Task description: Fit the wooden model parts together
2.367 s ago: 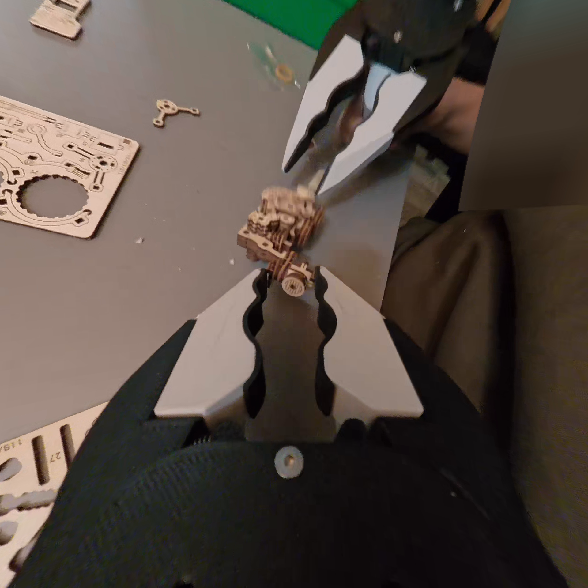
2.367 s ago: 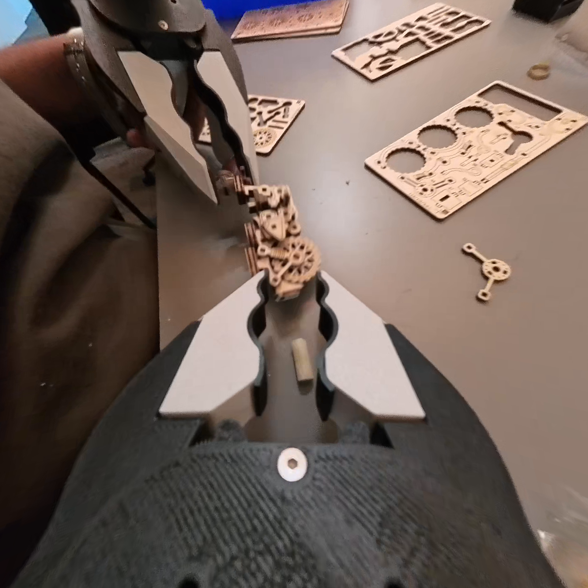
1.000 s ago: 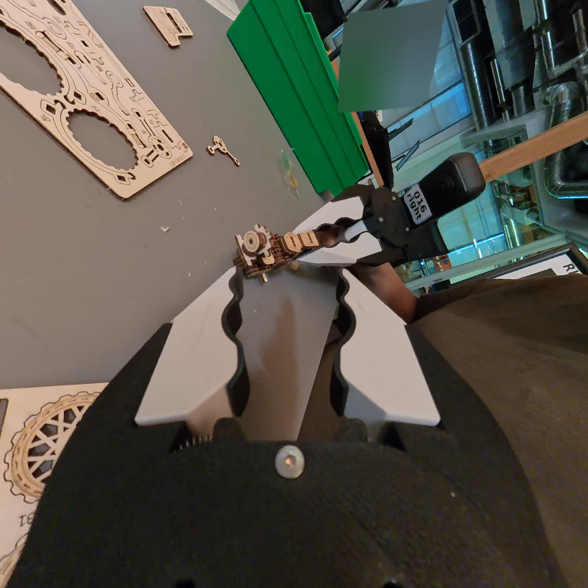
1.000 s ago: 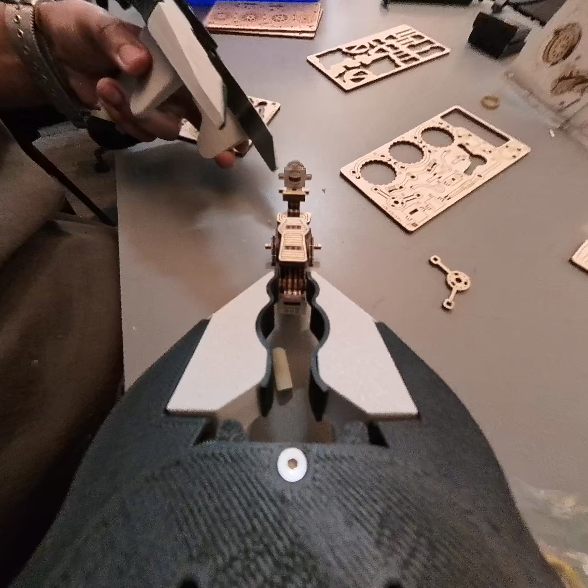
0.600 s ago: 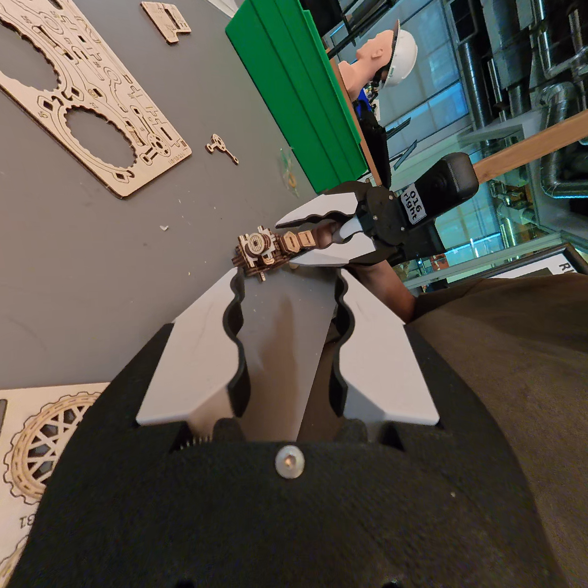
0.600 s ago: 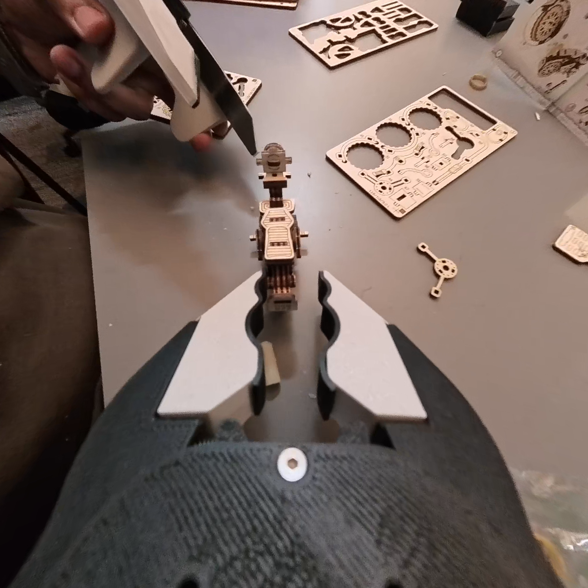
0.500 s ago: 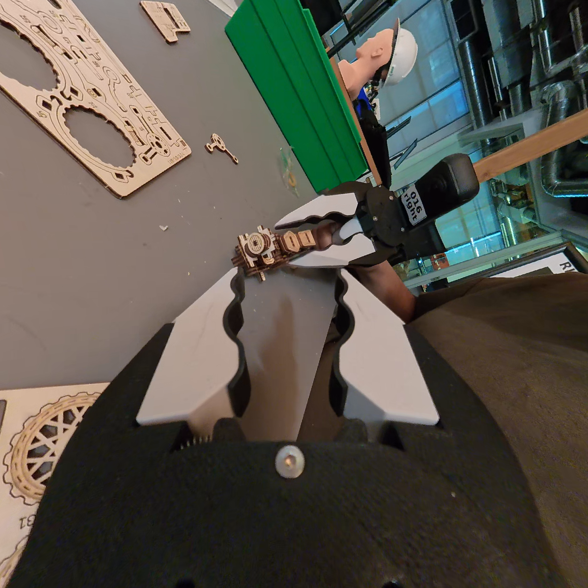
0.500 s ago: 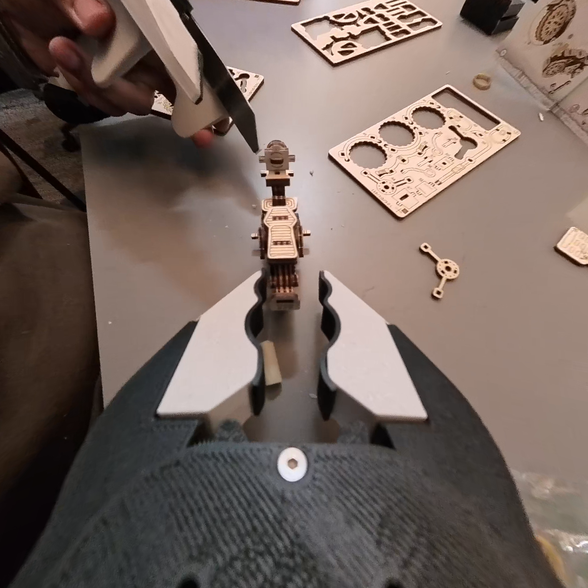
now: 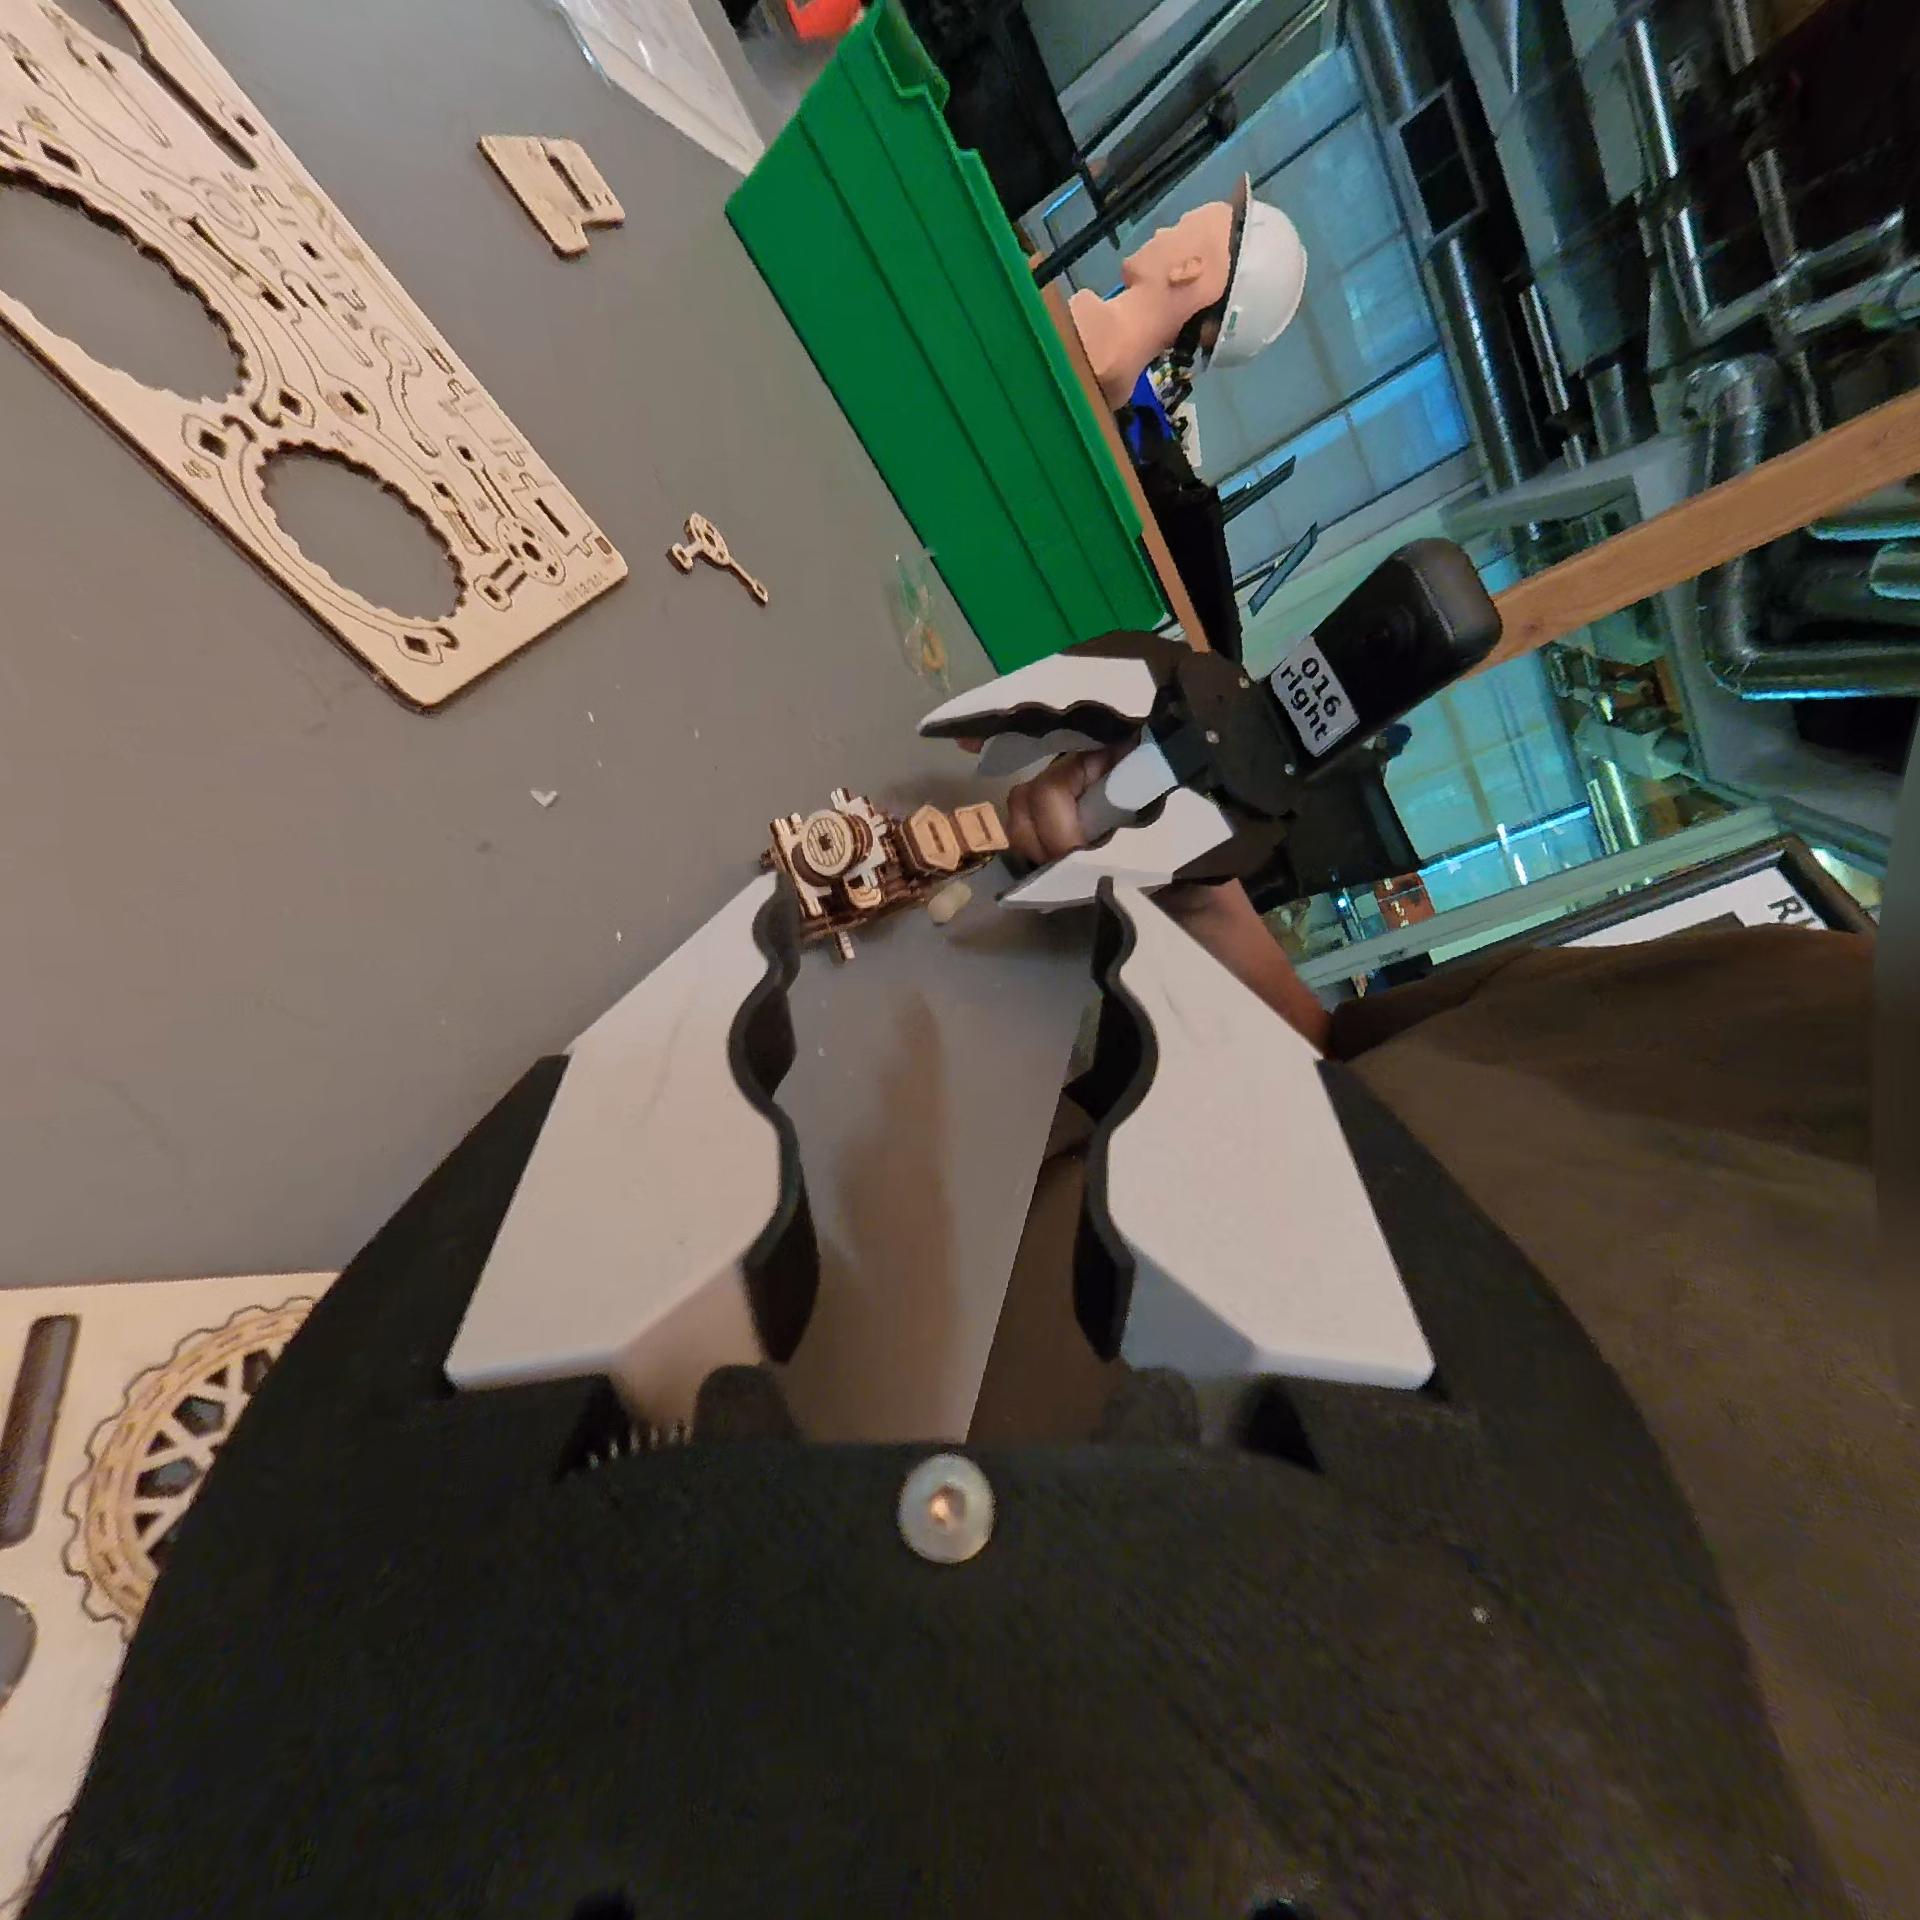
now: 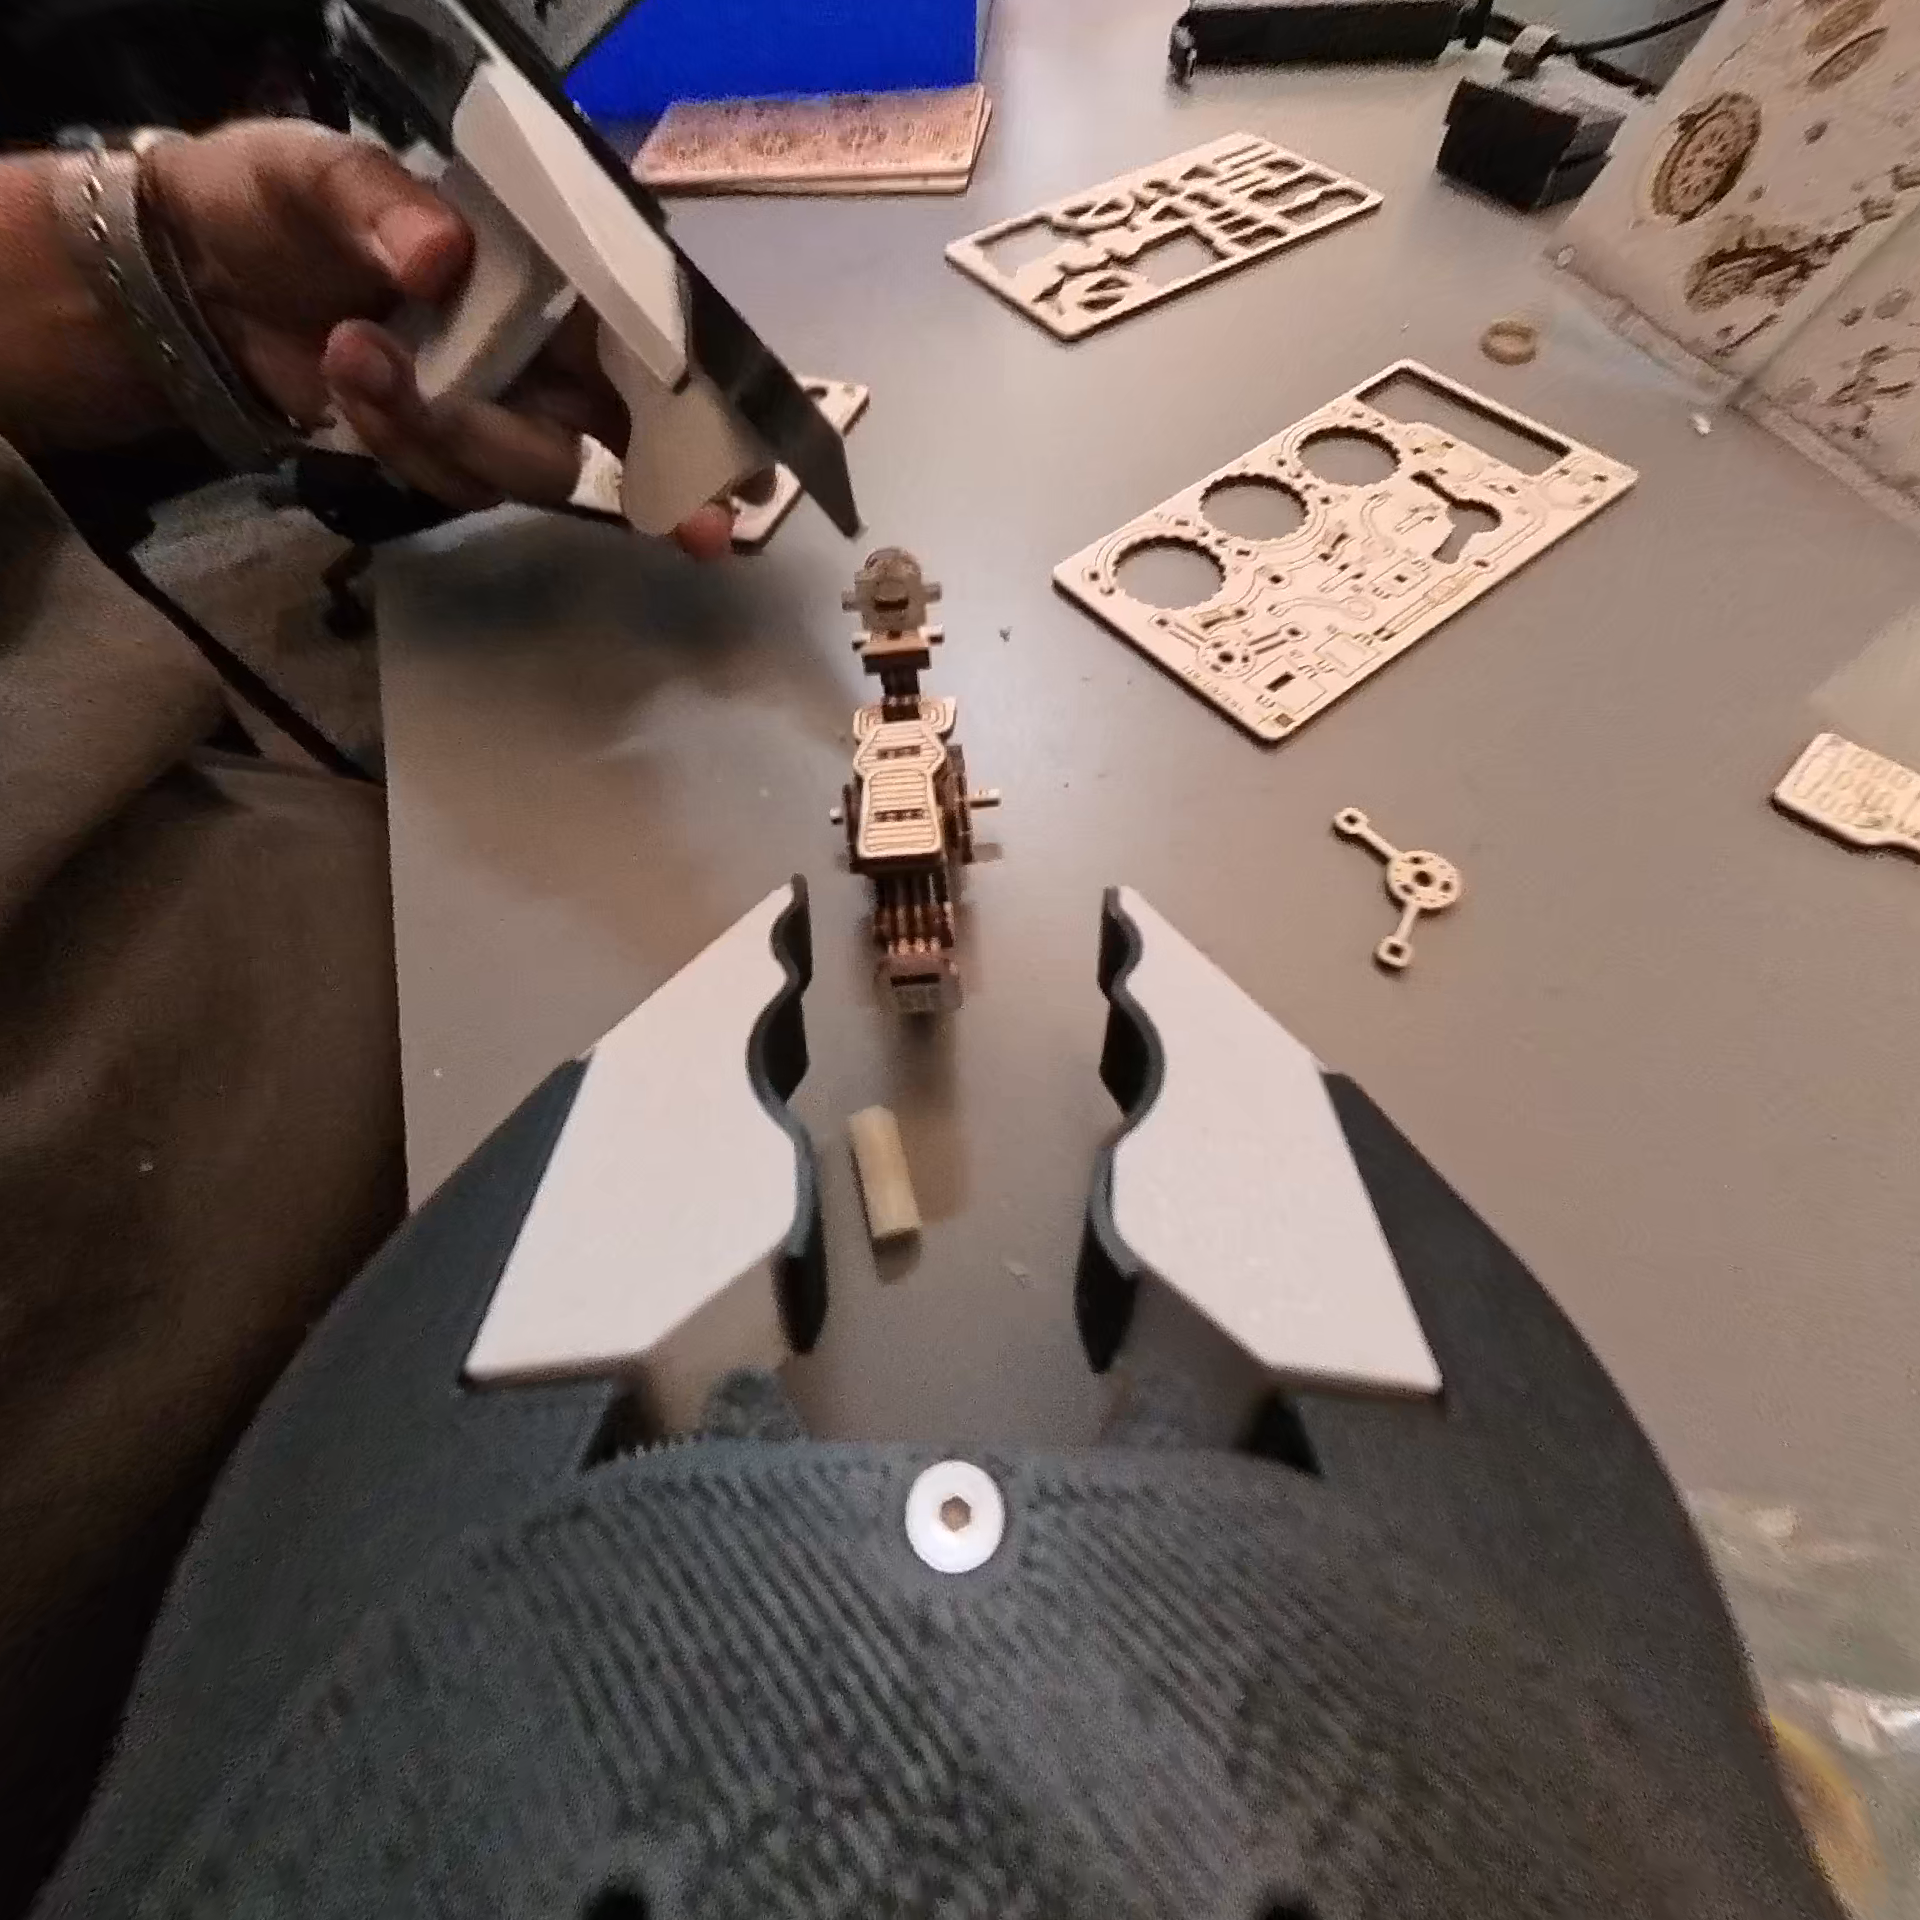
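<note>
On my right wrist feed the small, partly built wooden model of layered laser-cut plywood (image 10: 902, 831) stands free on the grey tabletop (image 10: 1351, 1091), close to the near edge, its rear end just reaching between the tips of my right gripper (image 10: 948, 914). That gripper is released, its 2 pale grey fingers spread wide and touching nothing. A short pale wooden dowel (image 10: 883, 1172) lies flat on the table between those fingers, just behind the model and apart from it. My left gripper (image 9: 940, 894) is released too, with bare table showing in the gap; from its own camera the model (image 9: 883, 862) sits just beside the left fingertip, though I cannot tell whether they touch. In the right feed the left gripper (image 10: 810, 488) hangs above and slightly left of the model's far end, held by a hand (image 10: 343, 312) wearing a metal bracelet. To the right lie a pale plywood parts sheet with 3 round cut-outs (image 10: 1340, 551), a small loose wooden link with a ring and 2 end loops (image 10: 1403, 894), and farther back another cut-out sheet (image 10: 1164, 234). A green plastic bin (image 9: 935, 343) stands at the table's far side in the left feed.
</note>
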